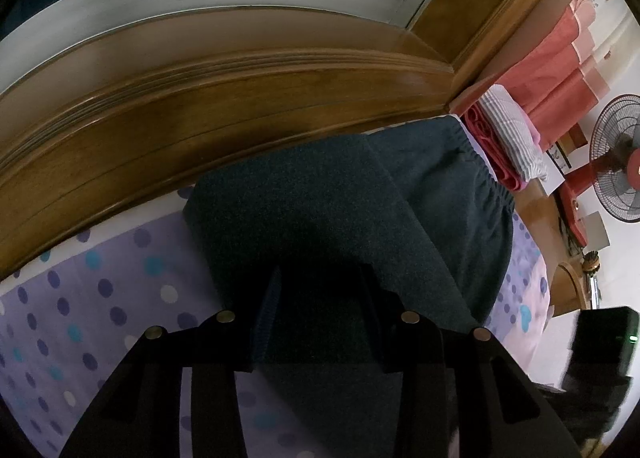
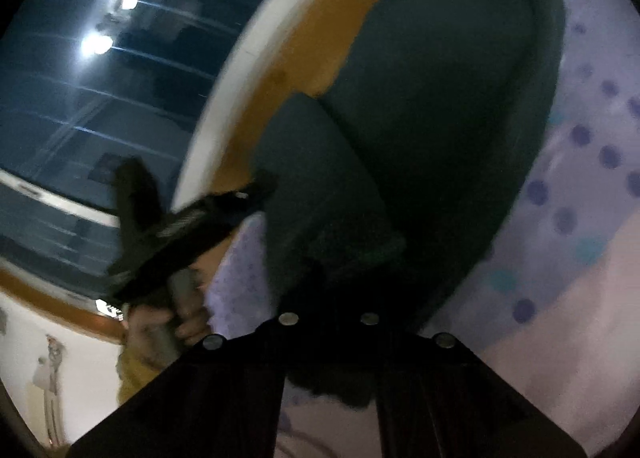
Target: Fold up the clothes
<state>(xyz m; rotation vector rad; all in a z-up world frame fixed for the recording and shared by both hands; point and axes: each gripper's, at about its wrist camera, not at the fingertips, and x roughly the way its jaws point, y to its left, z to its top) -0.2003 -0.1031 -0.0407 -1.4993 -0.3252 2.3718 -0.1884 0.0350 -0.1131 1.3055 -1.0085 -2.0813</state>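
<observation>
A dark teal garment [image 1: 304, 194] with an elastic waistband [image 1: 484, 174] lies on the dotted lilac bedsheet [image 1: 80, 298], one panel folded over towards me. My left gripper [image 1: 320, 282] stands open, its fingers wide apart on either side of the near end of that folded panel. In the right wrist view the garment [image 2: 440, 98] is blurred, and my right gripper [image 2: 332, 282] is shut on its bunched near edge. The left gripper [image 2: 188, 222], held by a hand [image 2: 160, 322], touches the garment's left edge.
A wooden ledge [image 1: 200, 106] under a dark window [image 2: 100, 98] runs along the far side of the bed. Folded red and striped cloths [image 1: 504, 138] are stacked past the waistband. A red fan [image 1: 620, 162] stands at the right. A dark device [image 1: 600, 358] is at the lower right.
</observation>
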